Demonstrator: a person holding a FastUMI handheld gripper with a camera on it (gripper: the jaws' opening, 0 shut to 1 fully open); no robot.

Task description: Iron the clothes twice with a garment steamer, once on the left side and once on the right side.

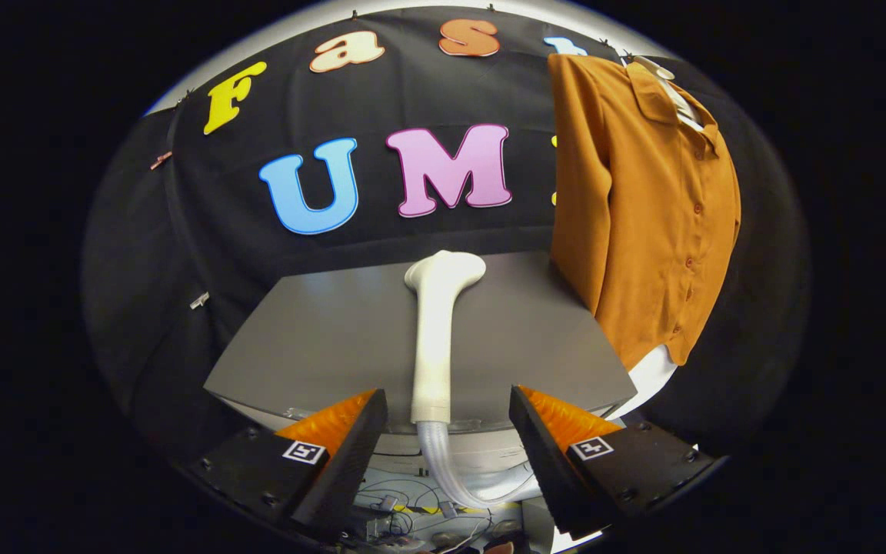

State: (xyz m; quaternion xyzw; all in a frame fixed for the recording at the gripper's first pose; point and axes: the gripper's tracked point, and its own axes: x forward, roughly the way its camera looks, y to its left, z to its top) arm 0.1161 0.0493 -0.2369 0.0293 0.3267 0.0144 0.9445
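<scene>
A white garment steamer (435, 338) lies lengthwise on the grey table (320, 346), its head pointing away towards the booth wall and its ribbed hose (451, 473) hanging off the near table edge. An orange-brown button shirt (647, 200) hangs on a hanger to the right of the table, beyond the right finger. My gripper (447, 431) is open, its fingers spread wide on either side of the steamer's handle end. Neither finger touches the handle.
The near table edge runs just ahead of the fingers. Below it, cables and small items lie on the floor (412, 515). A black cloth wall stands behind the table. The shirt's lower hem hangs over the table's right corner.
</scene>
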